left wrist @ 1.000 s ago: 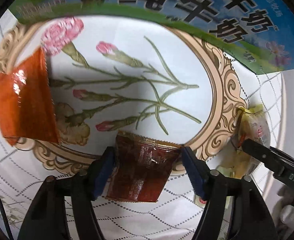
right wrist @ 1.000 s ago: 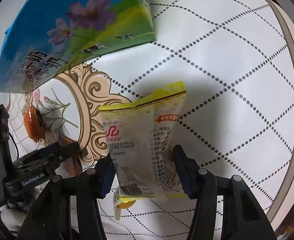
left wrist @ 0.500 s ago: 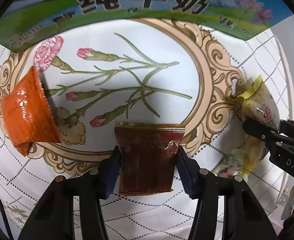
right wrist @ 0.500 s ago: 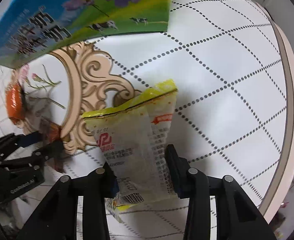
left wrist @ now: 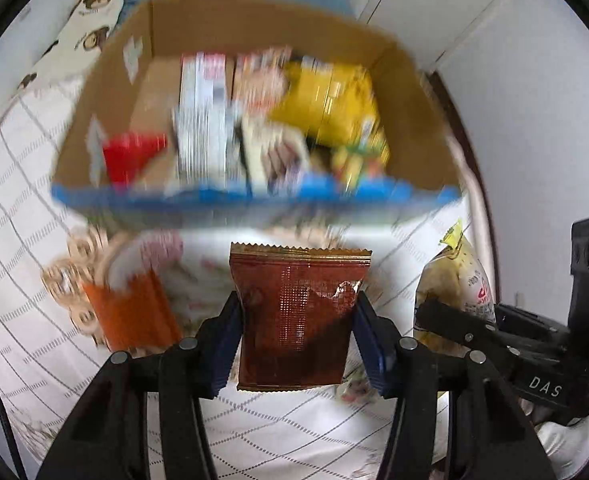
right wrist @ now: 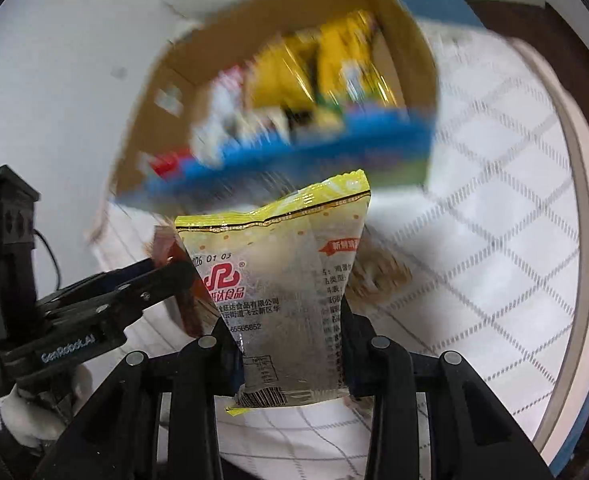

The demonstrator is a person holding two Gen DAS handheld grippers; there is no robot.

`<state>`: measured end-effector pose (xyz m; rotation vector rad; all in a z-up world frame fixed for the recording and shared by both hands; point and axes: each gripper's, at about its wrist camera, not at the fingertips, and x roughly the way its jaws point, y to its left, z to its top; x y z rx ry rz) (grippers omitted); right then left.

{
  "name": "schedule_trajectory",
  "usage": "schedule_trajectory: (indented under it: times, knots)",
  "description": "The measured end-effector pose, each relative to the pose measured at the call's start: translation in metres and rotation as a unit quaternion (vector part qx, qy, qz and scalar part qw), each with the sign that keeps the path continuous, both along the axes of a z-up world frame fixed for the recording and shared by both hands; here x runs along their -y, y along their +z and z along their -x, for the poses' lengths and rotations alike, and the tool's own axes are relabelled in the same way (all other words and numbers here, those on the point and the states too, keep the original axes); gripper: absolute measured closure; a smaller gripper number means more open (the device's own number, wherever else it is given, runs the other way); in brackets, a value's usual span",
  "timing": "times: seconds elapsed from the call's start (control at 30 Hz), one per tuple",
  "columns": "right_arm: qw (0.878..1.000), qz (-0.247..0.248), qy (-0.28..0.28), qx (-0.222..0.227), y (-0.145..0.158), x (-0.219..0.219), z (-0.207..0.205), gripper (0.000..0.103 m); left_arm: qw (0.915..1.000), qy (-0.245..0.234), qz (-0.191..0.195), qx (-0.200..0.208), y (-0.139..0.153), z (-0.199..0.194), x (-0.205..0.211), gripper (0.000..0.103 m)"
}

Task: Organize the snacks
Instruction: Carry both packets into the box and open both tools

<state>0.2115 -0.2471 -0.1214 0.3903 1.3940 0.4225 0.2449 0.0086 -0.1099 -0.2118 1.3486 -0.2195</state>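
My left gripper (left wrist: 297, 320) is shut on a brown snack packet (left wrist: 300, 276) and holds it upright above the table. In the right wrist view my right gripper (right wrist: 286, 336) is shut on a yellow-and-white snack packet (right wrist: 278, 264), also off the table. Ahead of both stands an open cardboard box (left wrist: 406, 92) with a blue printed outside, blurred, holding several snacks. An orange packet (left wrist: 134, 312) lies on the cloth to the left. The right gripper (left wrist: 454, 320) with the yellow packet (left wrist: 458, 276) shows at the right of the left wrist view. The left gripper (right wrist: 162, 280) shows at the left of the right wrist view.
A white tablecloth (right wrist: 494, 200) with a dotted lattice and a floral medallion covers the round table, whose rim (right wrist: 586, 200) curves along the right. A bear-print cloth (left wrist: 86, 32) lies behind the box at the left. White walls and cabinet doors stand beyond.
Both grippers have closed on their packets and lifted them off the table. The views have tilted up, so the open top of the box and its contents now show.
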Motion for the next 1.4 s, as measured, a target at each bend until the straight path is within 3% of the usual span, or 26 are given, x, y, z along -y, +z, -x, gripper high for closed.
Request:
schedule_trajectory:
  times: [0.13,0.3,0.43,0.53,0.67,0.73,0.8,0.87,0.93,1.2,1.4]
  knots:
    - [0.999,0.005,-0.018,0.048,0.043,0.002,-0.037,0.065,0.9996,0.009,0.001,0.026,0.026,-0.024,-0.009,0.053]
    - [0.995,0.058,-0.034,0.071,0.049,-0.016,-0.091,0.065,0.9979,0.023,-0.043,0.042,0.035,-0.096,-0.020,0.053]
    - [0.994,0.092,-0.035,0.047,0.027,-0.015,-0.134,0.065,0.9954,0.031,-0.087,0.027,0.012,-0.144,-0.032,0.052]
    - [0.994,0.103,-0.036,0.027,0.000,-0.032,-0.151,0.065,0.9924,0.031,-0.119,0.011,-0.023,-0.176,-0.032,0.052]
    - [0.992,0.116,-0.047,-0.008,-0.041,-0.034,-0.169,0.062,0.9914,0.037,-0.123,-0.025,-0.054,-0.202,-0.040,0.050]
    - [0.990,0.127,-0.051,-0.017,-0.053,-0.036,-0.175,0.031,0.9900,0.038,-0.130,-0.040,-0.070,-0.210,-0.041,0.046]
    - [0.992,0.116,-0.049,-0.019,-0.056,-0.039,-0.175,0.021,0.9892,0.037,-0.132,-0.051,-0.079,-0.214,-0.041,0.037]
    - [0.991,0.126,-0.044,-0.014,-0.054,-0.046,-0.175,0.013,0.9885,0.032,-0.140,-0.049,-0.085,-0.217,-0.039,0.013]
    - [0.989,0.143,-0.040,-0.009,-0.050,-0.051,-0.176,0.005,0.9883,0.027,-0.142,-0.048,-0.089,-0.218,-0.037,0.009]
    - [0.984,0.174,-0.039,0.009,-0.042,-0.060,-0.177,0.005,0.9901,0.026,-0.130,-0.044,-0.093,-0.209,-0.034,0.009]
    - [0.981,0.190,-0.036,0.030,-0.028,-0.069,-0.171,0.005,0.9903,0.029,-0.134,-0.018,-0.076,-0.188,-0.027,0.009]
